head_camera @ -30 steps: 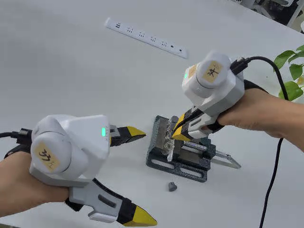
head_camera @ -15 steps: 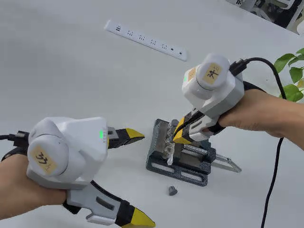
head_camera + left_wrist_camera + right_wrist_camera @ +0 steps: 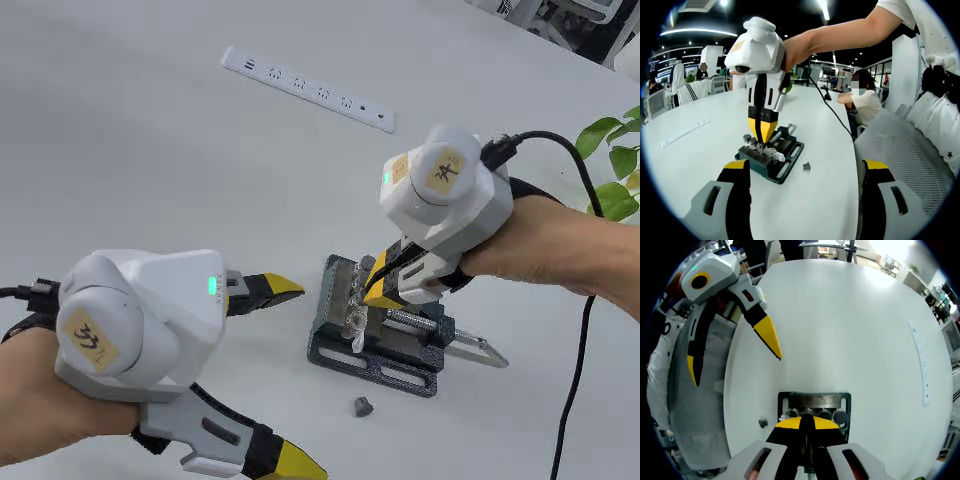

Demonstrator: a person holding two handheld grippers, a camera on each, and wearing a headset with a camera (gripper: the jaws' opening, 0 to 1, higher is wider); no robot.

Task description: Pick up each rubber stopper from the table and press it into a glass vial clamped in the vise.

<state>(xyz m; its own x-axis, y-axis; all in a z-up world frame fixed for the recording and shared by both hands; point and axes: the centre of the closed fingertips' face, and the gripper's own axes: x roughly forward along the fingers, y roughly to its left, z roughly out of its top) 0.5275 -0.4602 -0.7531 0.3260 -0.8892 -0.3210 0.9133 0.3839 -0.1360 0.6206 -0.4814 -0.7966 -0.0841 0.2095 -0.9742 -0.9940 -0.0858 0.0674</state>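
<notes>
A dark vise (image 3: 372, 357) on the white table clamps a row of glass vials (image 3: 353, 318). One vial at the far end of the row carries a grey stopper (image 3: 367, 264). My right gripper (image 3: 374, 289) is shut, and its yellow tips point down onto the row of vials (image 3: 792, 414); I see nothing between the tips. A loose grey stopper (image 3: 362, 407) lies on the table just in front of the vise, also seen as the stopper (image 3: 806, 166) in the left gripper view. My left gripper (image 3: 292, 375) hovers wide open to the left of the vise, holding nothing.
A white power strip (image 3: 307, 87) lies at the far side of the table. A green plant (image 3: 612, 160) stands at the right edge, and a black cable (image 3: 580, 340) trails from the right gripper. The vise handle (image 3: 478, 349) sticks out to the right.
The head camera has shifted slightly. My right gripper stays shut over the vials and my left stays open; neither has clearly moved against the vise.
</notes>
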